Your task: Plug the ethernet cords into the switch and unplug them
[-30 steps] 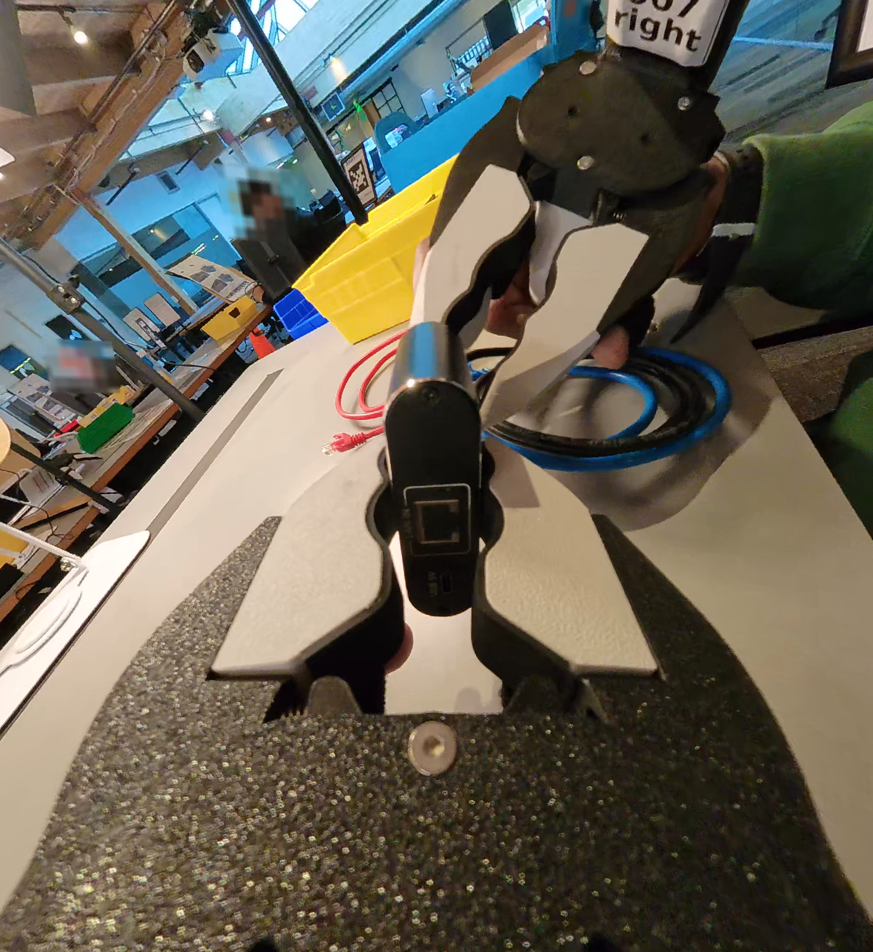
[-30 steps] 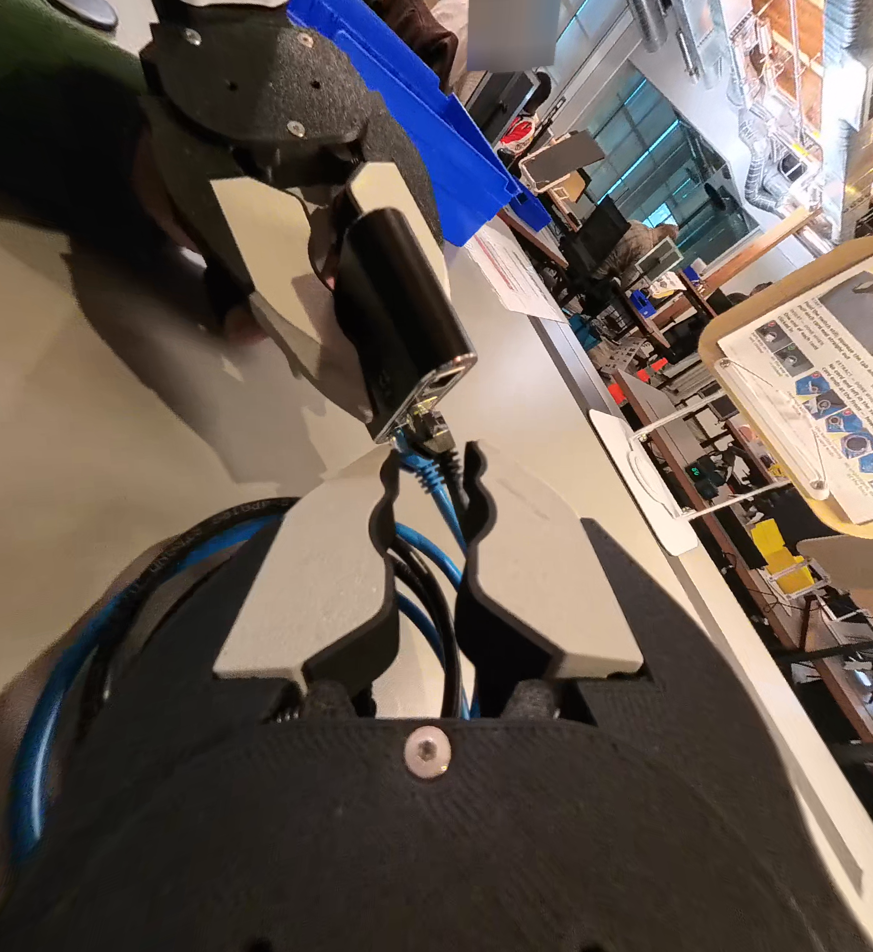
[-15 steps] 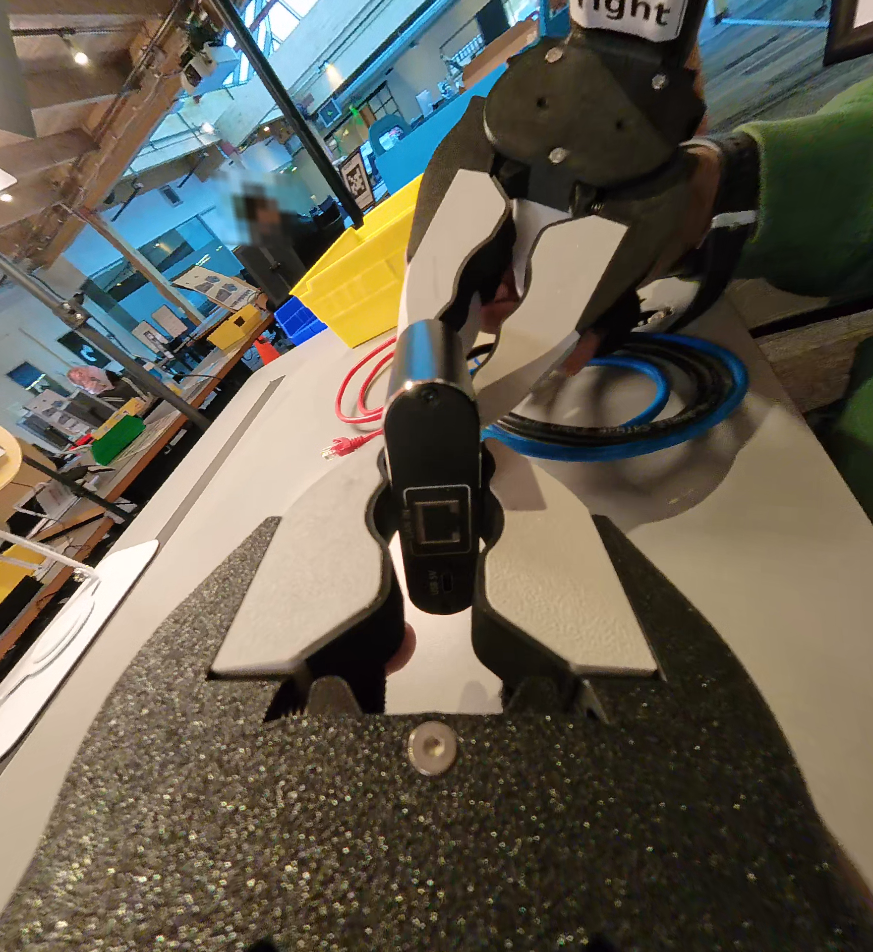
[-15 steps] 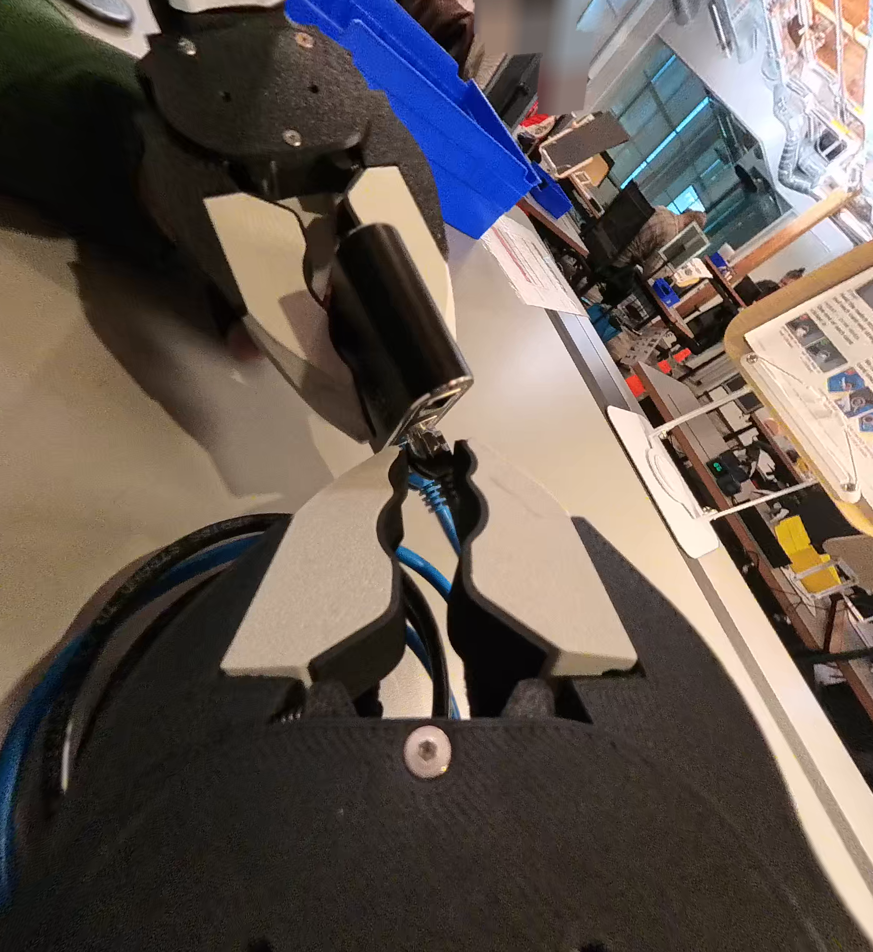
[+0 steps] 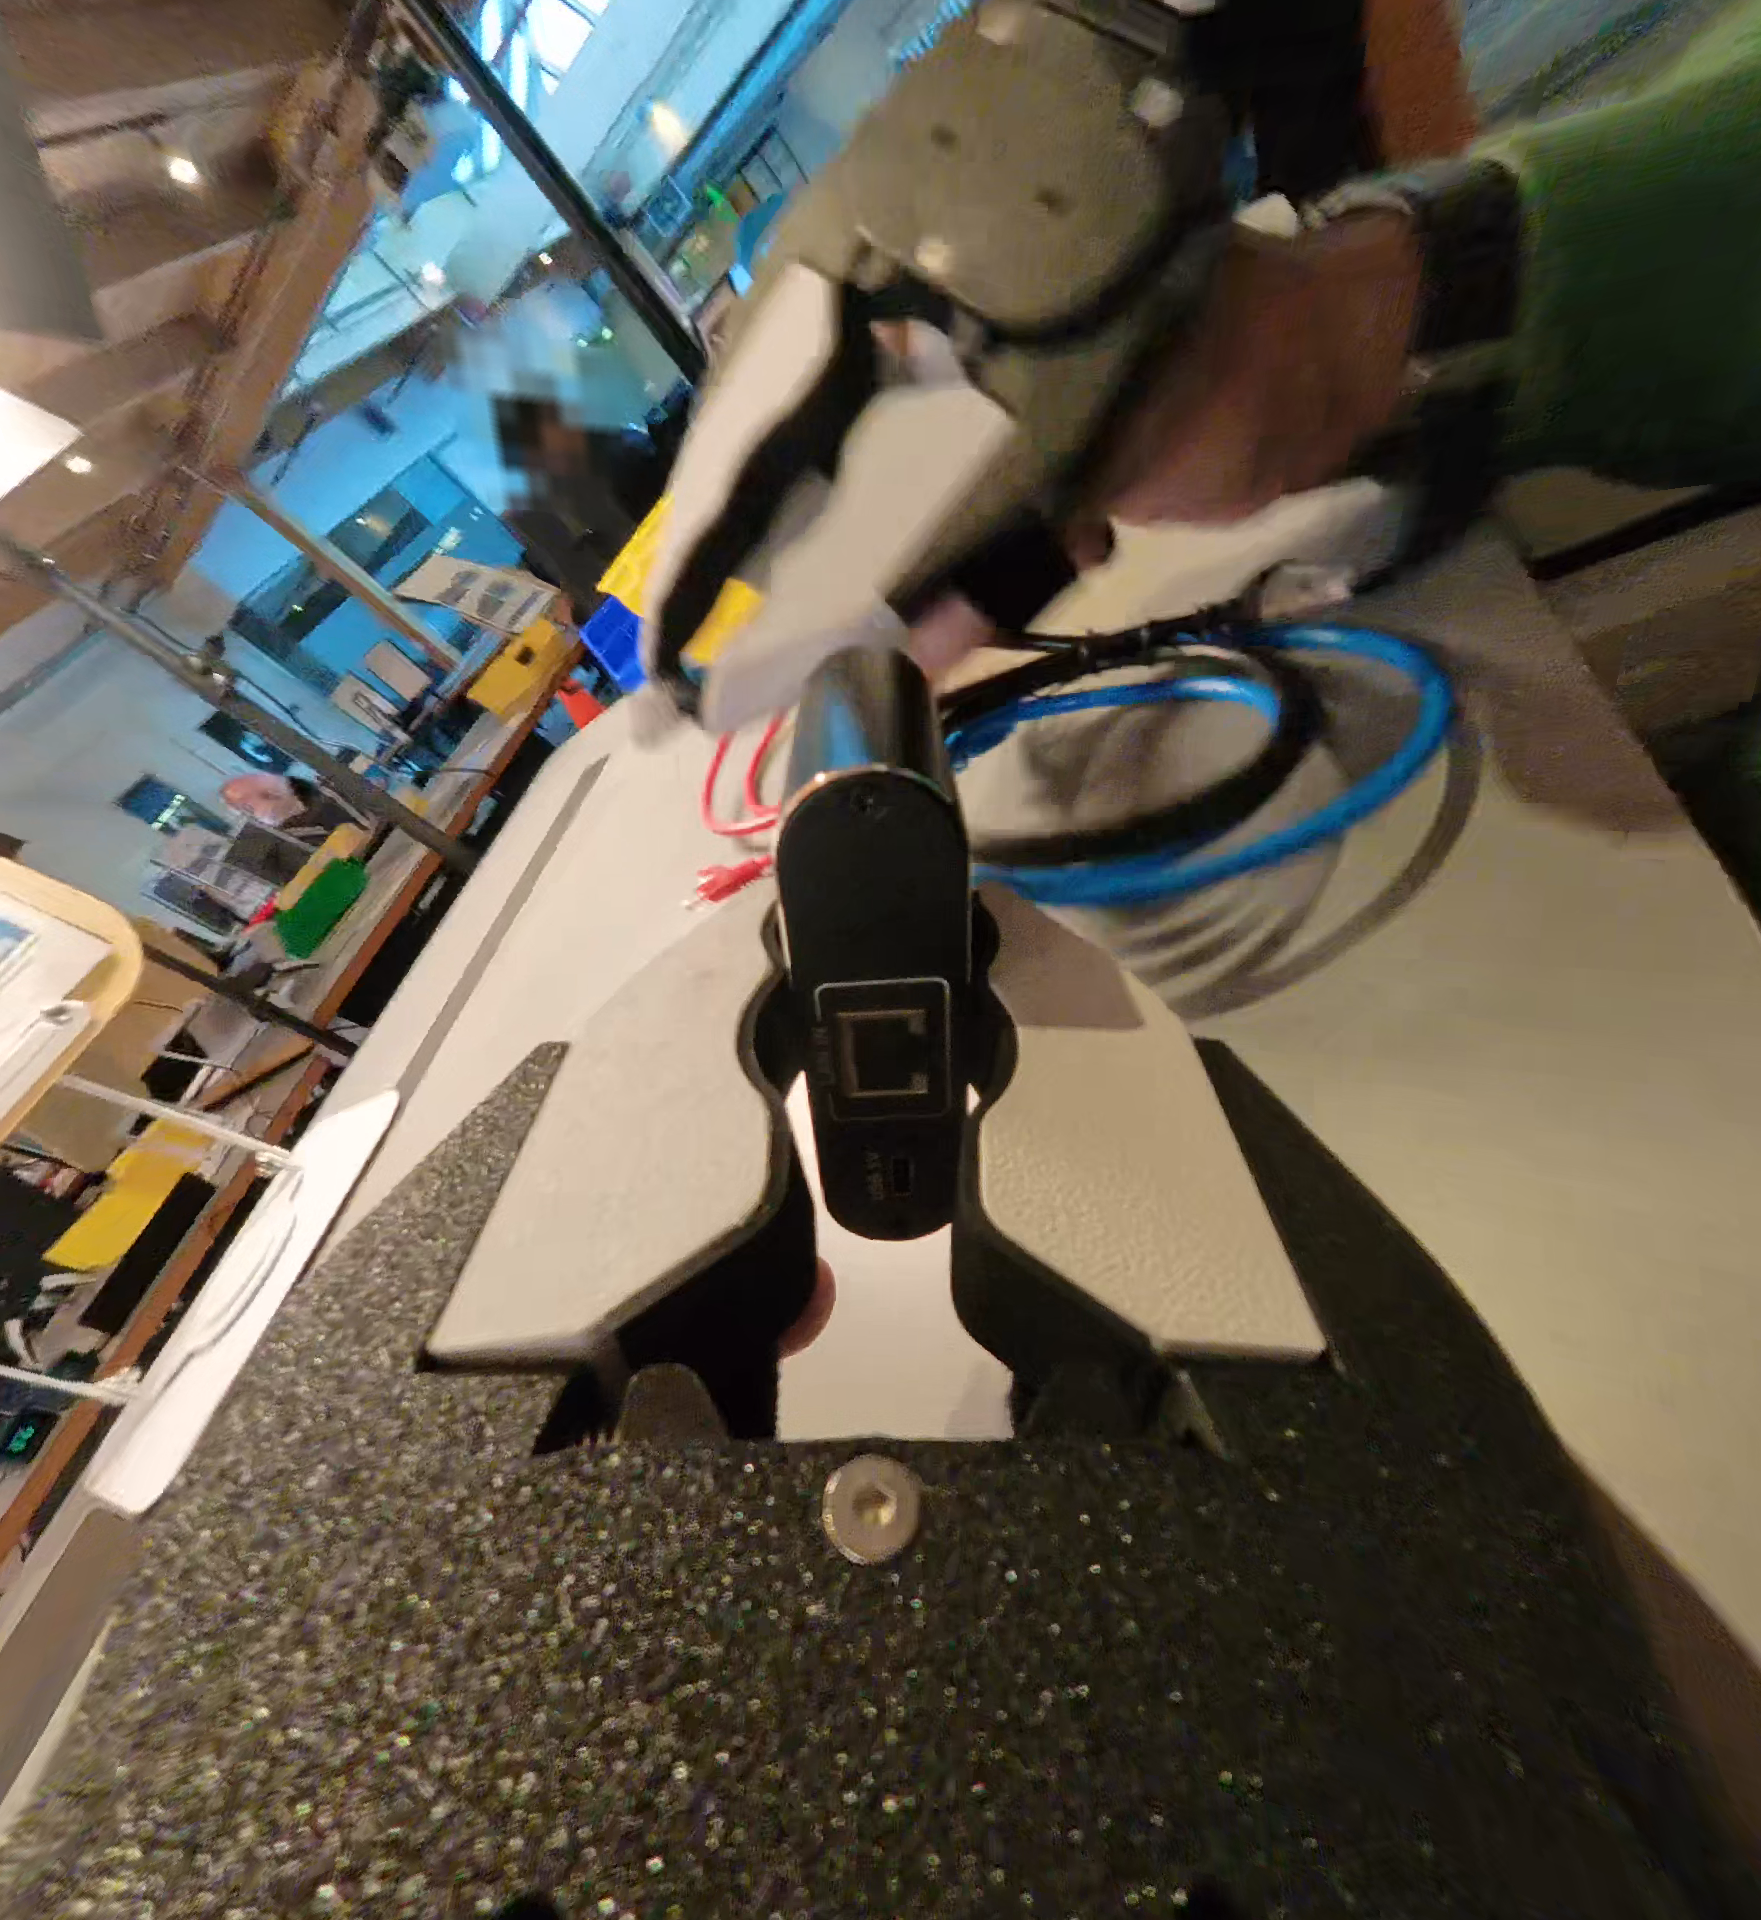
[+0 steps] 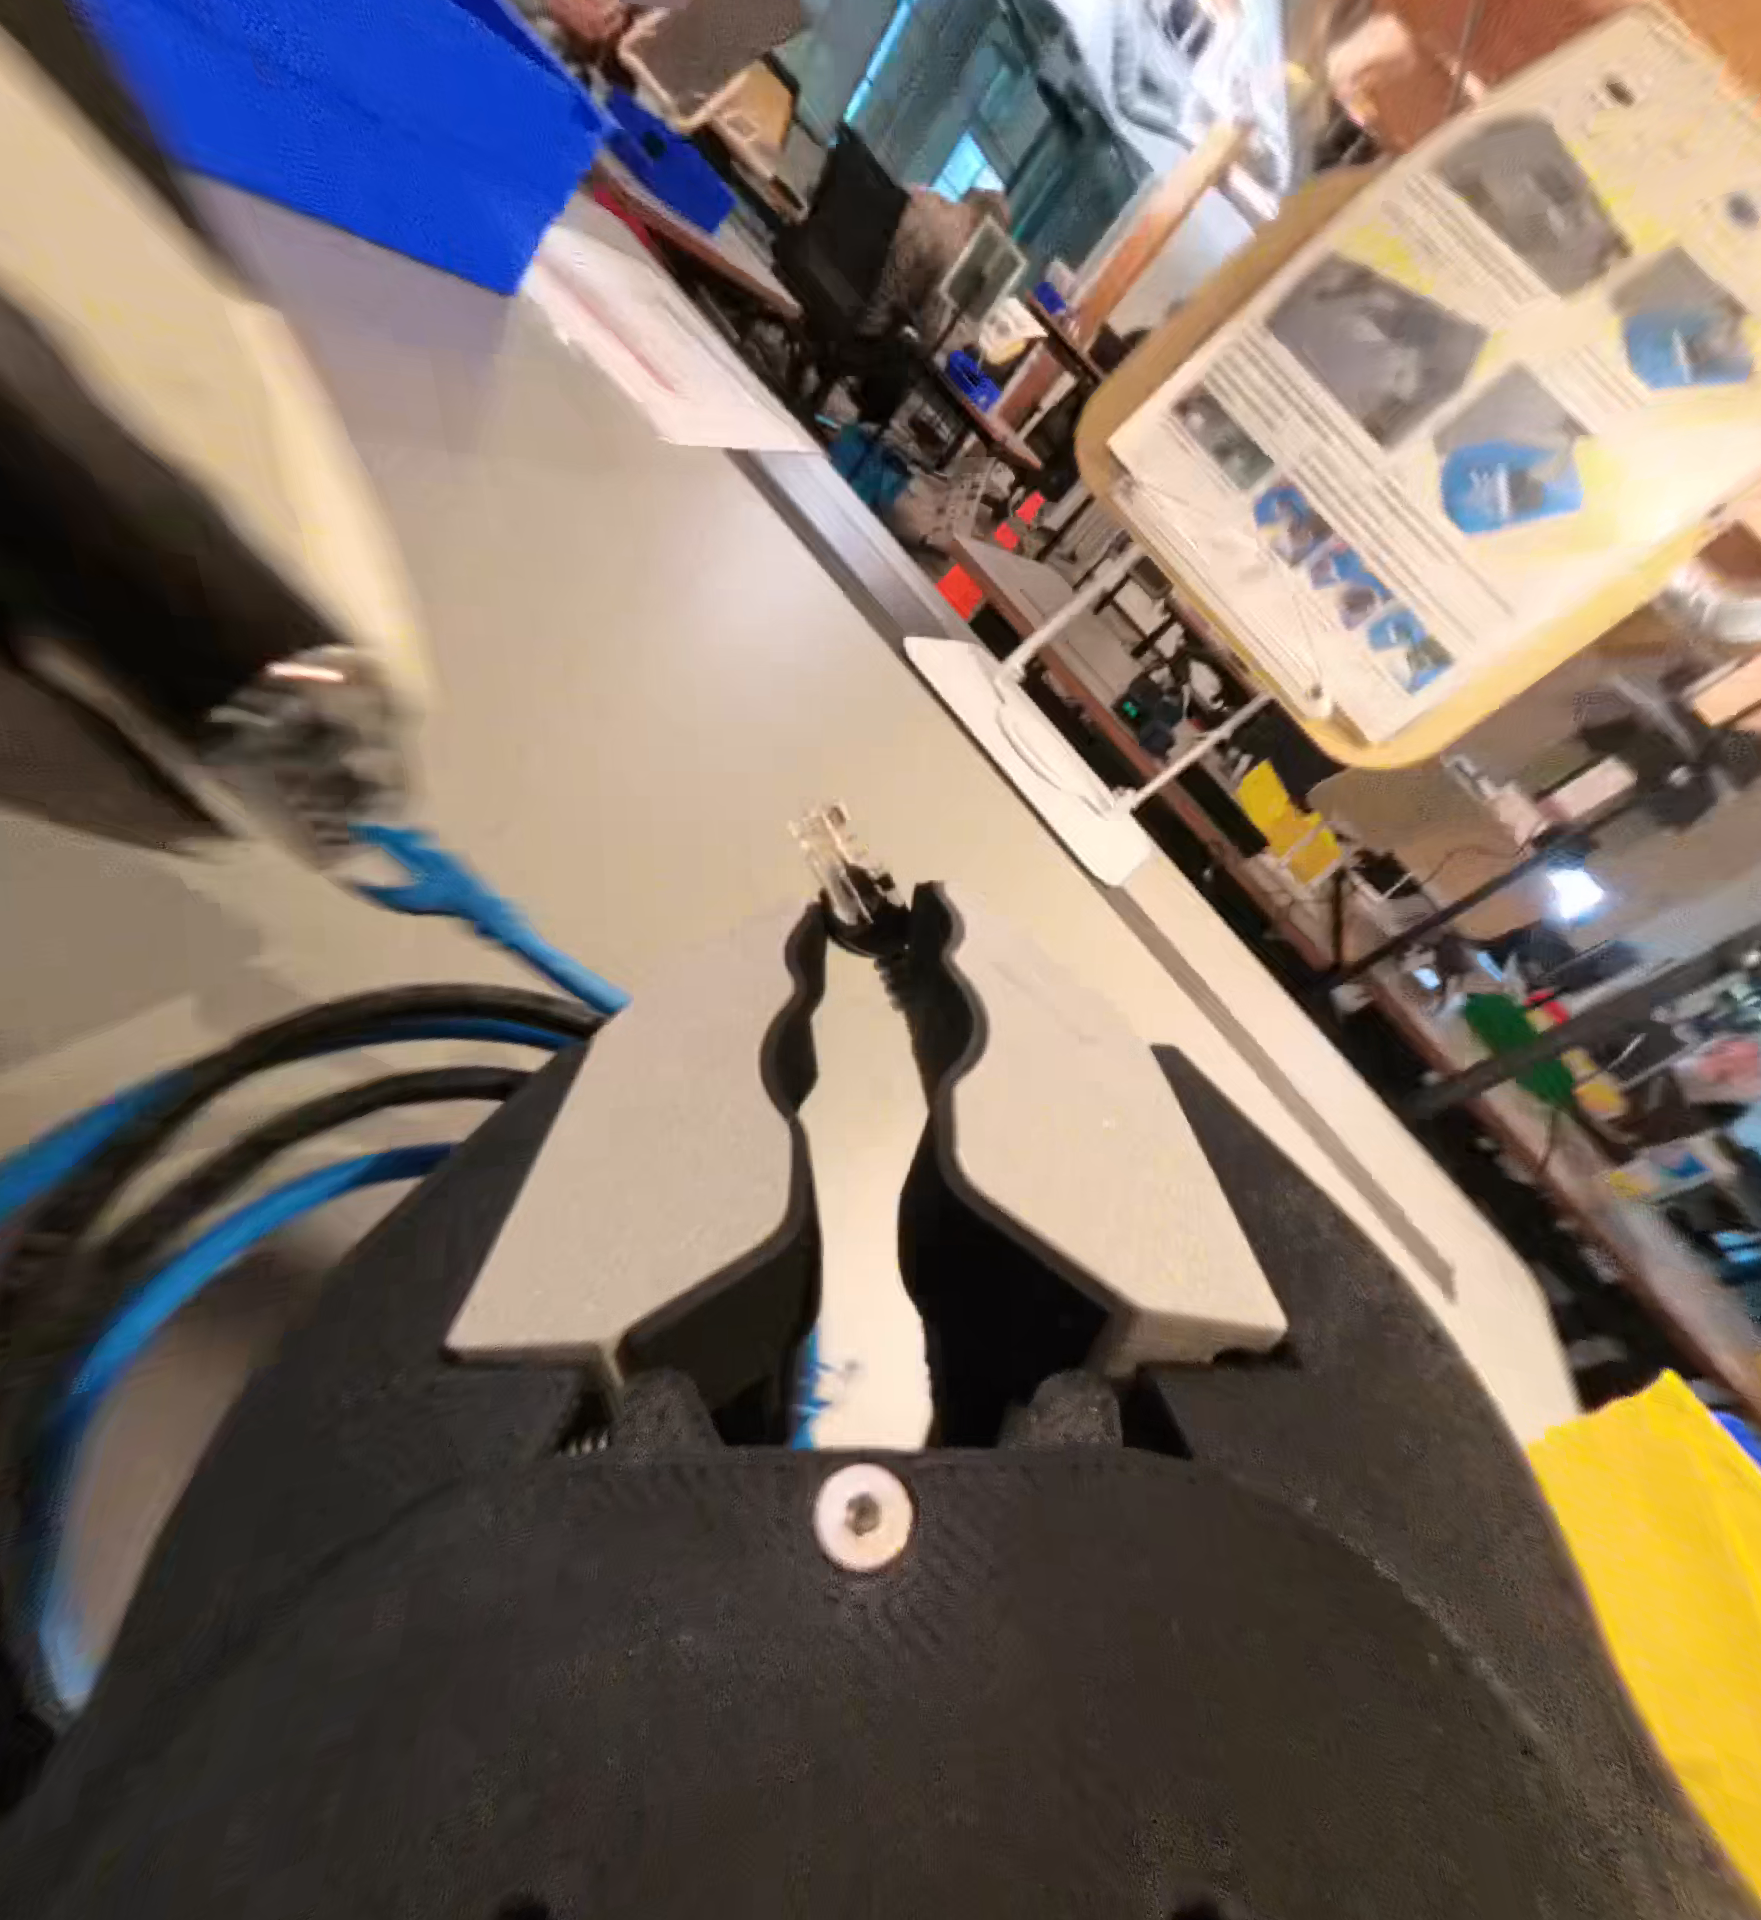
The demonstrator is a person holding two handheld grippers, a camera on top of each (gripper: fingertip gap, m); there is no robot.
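My left gripper (image 5: 874,935) is shut on a small black switch (image 5: 871,1049) and holds it above the grey table, with an empty port facing the camera. In the right wrist view the switch (image 6: 263,717) is blurred at the left, with a blue cord (image 6: 481,914) still plugged into its far end. My right gripper (image 6: 871,904) is shut on the black cord's plug (image 6: 840,852), whose clear tip sticks out free of the switch. In the left wrist view the right gripper (image 5: 710,665) is blurred, just beyond the switch. Blue (image 5: 1271,831) and black (image 5: 1115,644) cord loops lie on the table.
A red cord (image 5: 741,821) lies on the table (image 5: 1478,1195) behind the switch. A yellow bin (image 6: 1707,1662) is close at the right, a blue bin (image 6: 356,114) at the far left. A white stand base (image 6: 1032,748) sits at the table edge. A green sleeve (image 5: 1665,312) holds the right gripper. The grippers' ends are close to 9 centimetres from one another.
The black plug was at the switch's port; now my right gripper has pulled it out and swung away from the switch. My left gripper still holds the switch.
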